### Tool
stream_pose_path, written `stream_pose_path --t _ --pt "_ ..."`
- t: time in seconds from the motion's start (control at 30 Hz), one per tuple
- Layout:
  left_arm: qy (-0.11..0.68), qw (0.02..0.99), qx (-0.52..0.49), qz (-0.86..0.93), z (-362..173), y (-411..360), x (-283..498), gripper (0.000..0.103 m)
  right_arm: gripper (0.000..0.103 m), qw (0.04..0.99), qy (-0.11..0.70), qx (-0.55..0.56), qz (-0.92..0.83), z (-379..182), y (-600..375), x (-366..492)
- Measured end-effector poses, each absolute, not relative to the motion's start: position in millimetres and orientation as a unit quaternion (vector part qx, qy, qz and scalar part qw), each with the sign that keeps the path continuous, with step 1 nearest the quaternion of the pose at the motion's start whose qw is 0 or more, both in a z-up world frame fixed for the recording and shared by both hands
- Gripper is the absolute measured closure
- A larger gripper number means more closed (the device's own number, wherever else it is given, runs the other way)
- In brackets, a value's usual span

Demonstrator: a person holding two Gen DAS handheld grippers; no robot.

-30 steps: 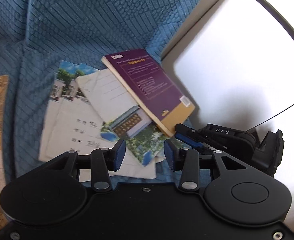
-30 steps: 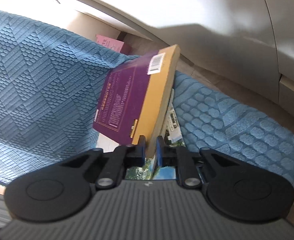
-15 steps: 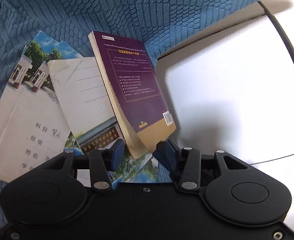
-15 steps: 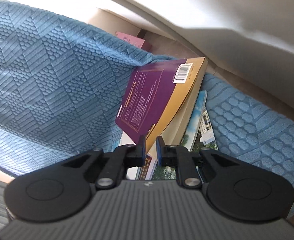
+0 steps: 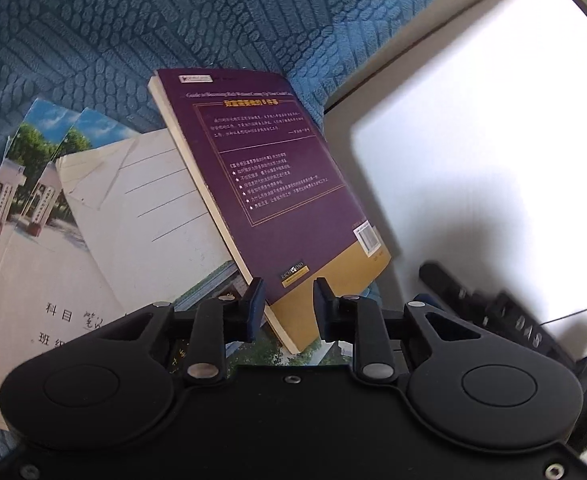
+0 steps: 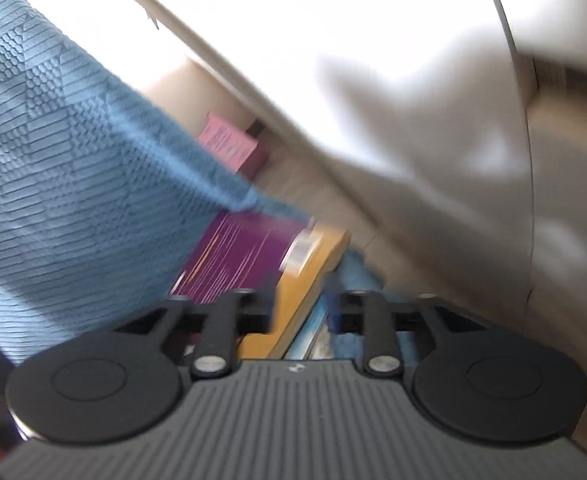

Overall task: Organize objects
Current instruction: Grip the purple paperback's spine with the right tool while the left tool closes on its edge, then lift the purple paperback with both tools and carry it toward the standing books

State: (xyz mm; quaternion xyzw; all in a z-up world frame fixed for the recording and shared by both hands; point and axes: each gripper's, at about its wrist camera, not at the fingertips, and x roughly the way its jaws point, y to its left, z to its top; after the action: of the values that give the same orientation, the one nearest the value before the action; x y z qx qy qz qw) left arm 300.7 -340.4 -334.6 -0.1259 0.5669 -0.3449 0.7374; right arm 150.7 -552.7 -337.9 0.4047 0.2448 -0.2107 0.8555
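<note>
Purple paperback (image 5: 277,184) lies tilted on the blue textured cover (image 5: 93,40), at its edge next to the white cabinet face (image 5: 473,140), one long side propped on the loose sheets (image 5: 141,208) and photo-cover booklets (image 5: 33,168) fanned beneath it. Left gripper (image 5: 289,306) is spread, fingers straddling the book's near gold-banded corner — not clearly touching it. Right gripper (image 6: 299,310) is also spread; view is motion-blurred, the same book's (image 6: 249,256) gold end sits in the gap, no pinch visible.

Handling, as a guess: the book is light to moderate, soft-cover, so it flexes if held by one corner; glossy cover may slip. Better hold is across the full thickness near the spine or mid bottom edge, with pads flat on both covers. The sheets below are thin, floppy and easy to crease or drag along — lift the book clear first. Papers need an edge pinch where they overhang, or sliding together into one stack.
</note>
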Motion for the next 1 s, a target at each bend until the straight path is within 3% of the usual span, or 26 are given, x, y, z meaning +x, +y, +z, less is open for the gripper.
stream_pose_path --t 0.03,0.23,0.63,0.83,1.0 --pt "0.564 0.741 -0.117 -0.346 -334 -343 299 0.081 0.043 0.859 0.243 0.397 -0.214 -340 -555 154" --pt "0.562 0.755 -0.063 -0.333 -335 -352 294 0.087 0.043 0.858 0.266 0.38 -0.221 -368 -564 178" --pt "0.552 0.766 -0.025 -0.329 -333 -361 287 0.087 0.044 0.852 0.262 0.414 -0.188 -384 -561 207" --pt "0.56 0.759 -0.036 -0.33 -335 -357 291 0.087 0.064 0.851 0.235 0.43 -0.189 -376 -564 191" --pt "0.567 0.753 -0.052 -0.329 -336 -352 295 0.086 0.072 0.862 0.214 0.427 -0.173 -354 -553 180"
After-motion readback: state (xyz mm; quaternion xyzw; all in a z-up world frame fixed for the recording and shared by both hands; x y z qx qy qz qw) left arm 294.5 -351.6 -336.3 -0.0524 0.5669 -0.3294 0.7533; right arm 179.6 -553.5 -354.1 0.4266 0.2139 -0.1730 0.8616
